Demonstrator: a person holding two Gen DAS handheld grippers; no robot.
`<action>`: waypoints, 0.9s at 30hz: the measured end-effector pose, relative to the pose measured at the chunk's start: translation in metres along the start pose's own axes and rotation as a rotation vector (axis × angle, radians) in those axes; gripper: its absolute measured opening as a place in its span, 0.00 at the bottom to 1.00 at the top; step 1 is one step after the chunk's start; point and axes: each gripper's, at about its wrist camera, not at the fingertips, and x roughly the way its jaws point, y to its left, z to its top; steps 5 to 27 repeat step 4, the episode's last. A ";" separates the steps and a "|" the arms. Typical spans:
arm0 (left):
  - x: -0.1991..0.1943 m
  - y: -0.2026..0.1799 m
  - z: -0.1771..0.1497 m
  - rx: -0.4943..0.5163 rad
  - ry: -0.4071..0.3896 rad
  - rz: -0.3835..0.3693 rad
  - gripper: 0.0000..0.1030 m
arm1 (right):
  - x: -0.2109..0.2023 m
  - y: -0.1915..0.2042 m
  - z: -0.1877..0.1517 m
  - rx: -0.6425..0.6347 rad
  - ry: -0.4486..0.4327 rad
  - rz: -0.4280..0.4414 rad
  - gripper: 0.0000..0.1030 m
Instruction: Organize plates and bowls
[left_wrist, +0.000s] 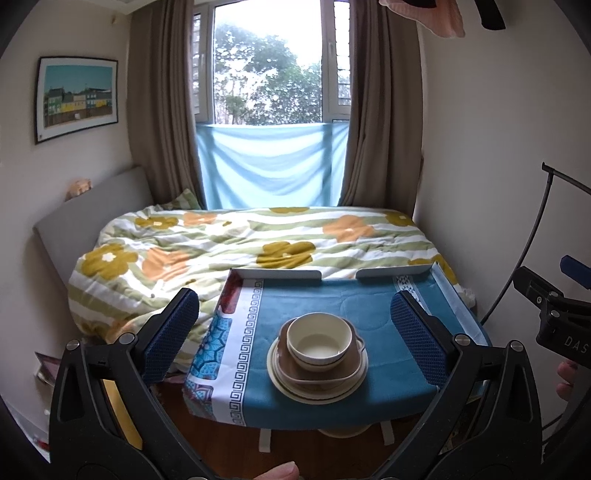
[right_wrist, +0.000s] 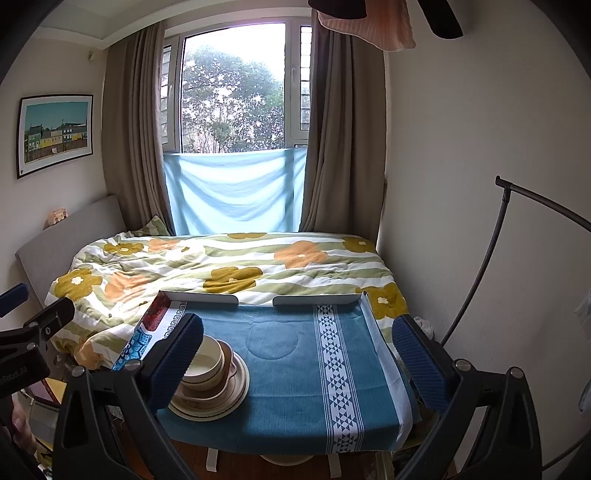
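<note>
A cream bowl sits in a brown square dish, which sits on a stack of cream plates, all on the small table with a blue cloth. My left gripper is open and empty, held back from the table with the stack framed between its fingers. My right gripper is open and empty, facing the bare middle of the cloth. The stack lies at the left, partly hidden behind the right gripper's left finger.
A bed with a flowered duvet lies behind the table, under a curtained window. The table has a raised white back rim. A black curved stand rises at the right by the wall. Wooden floor shows below the table.
</note>
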 end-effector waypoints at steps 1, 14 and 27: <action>0.000 -0.001 0.001 0.003 -0.004 0.002 1.00 | 0.001 0.000 0.001 0.001 0.001 -0.001 0.99; 0.000 -0.003 0.001 0.009 -0.011 0.013 1.00 | 0.001 0.000 0.001 0.000 0.001 0.000 0.99; 0.000 -0.003 0.001 0.009 -0.011 0.013 1.00 | 0.001 0.000 0.001 0.000 0.001 0.000 0.99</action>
